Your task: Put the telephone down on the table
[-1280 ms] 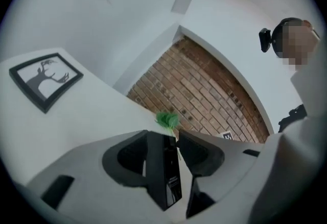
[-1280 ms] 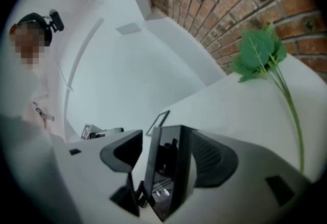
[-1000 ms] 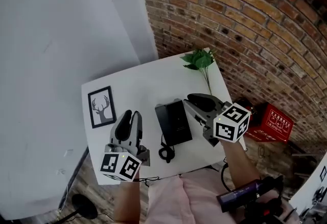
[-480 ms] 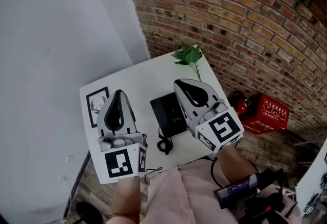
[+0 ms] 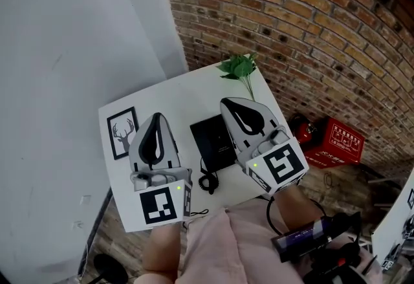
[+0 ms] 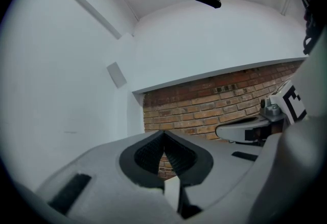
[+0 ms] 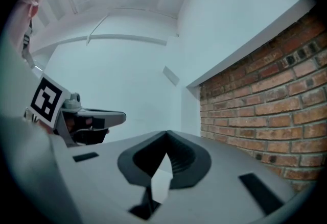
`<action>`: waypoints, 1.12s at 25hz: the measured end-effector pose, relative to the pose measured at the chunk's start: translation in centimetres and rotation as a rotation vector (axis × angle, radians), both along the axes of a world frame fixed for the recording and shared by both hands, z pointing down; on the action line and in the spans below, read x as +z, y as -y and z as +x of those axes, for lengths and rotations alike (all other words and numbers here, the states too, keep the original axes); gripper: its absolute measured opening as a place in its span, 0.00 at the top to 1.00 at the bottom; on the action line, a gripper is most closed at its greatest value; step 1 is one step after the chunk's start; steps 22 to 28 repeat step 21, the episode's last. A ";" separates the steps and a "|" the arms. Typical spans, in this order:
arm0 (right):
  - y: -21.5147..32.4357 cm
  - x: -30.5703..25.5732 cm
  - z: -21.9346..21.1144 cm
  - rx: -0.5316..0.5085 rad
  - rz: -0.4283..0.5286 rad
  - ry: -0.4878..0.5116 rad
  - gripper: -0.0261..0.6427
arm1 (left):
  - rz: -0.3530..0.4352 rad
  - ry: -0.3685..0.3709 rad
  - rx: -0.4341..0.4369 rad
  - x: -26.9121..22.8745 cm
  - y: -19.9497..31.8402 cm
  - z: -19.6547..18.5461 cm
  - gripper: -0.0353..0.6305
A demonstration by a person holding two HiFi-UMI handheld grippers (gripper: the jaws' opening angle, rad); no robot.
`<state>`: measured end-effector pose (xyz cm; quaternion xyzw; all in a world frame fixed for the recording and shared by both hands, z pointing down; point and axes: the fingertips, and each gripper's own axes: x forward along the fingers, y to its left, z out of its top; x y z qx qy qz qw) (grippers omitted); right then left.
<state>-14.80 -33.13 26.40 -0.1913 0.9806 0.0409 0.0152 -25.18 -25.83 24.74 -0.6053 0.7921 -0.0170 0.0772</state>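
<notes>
The black telephone (image 5: 211, 139) lies flat on the white table (image 5: 174, 98), its coiled cord (image 5: 208, 182) trailing toward the near edge. My left gripper (image 5: 157, 118) hovers above the table left of the phone, jaws shut on nothing. My right gripper (image 5: 228, 103) hovers over the phone's right side, also shut and empty. In the left gripper view the shut jaws (image 6: 163, 134) point level at the brick wall, with the right gripper (image 6: 244, 130) beside them. The right gripper view shows its shut jaws (image 7: 166, 134) and the left gripper (image 7: 88, 120).
A framed deer picture (image 5: 121, 132) lies at the table's left edge. A green leafy sprig (image 5: 239, 69) lies at the far right corner. A brick wall (image 5: 310, 24) stands behind and right, a white wall (image 5: 71, 37) left. A red box (image 5: 341, 140) sits on the floor.
Both grippers rose from beside the telephone, rolled so their marker cubes face up, and closed their jaws. The telephone stays on the table.
</notes>
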 end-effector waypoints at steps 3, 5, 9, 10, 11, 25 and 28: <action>0.0 0.0 -0.2 0.005 0.003 -0.001 0.96 | -0.006 0.000 0.007 0.3 0.2 0.0 0.95; 0.0 0.0 -0.4 0.006 0.005 -0.001 0.96 | -0.008 -0.002 0.009 0.4 0.3 -0.1 0.95; 0.0 0.0 -0.6 0.009 0.005 -0.002 0.96 | -0.013 0.002 0.008 0.6 0.3 -0.3 0.95; -0.1 0.0 -0.7 0.009 0.005 -0.003 0.96 | -0.014 0.005 0.008 0.6 0.2 -0.2 0.95; -0.1 0.0 -0.6 0.009 0.005 -0.003 0.96 | -0.015 0.007 0.009 0.6 0.2 -0.1 0.95; -0.4 0.1 -0.6 0.012 0.006 -0.002 0.96 | -0.035 0.022 0.014 1.3 -0.2 0.2 0.95; -0.4 0.1 -0.6 0.012 0.006 -0.002 0.96 | -0.035 0.022 0.014 1.3 -0.2 0.2 0.95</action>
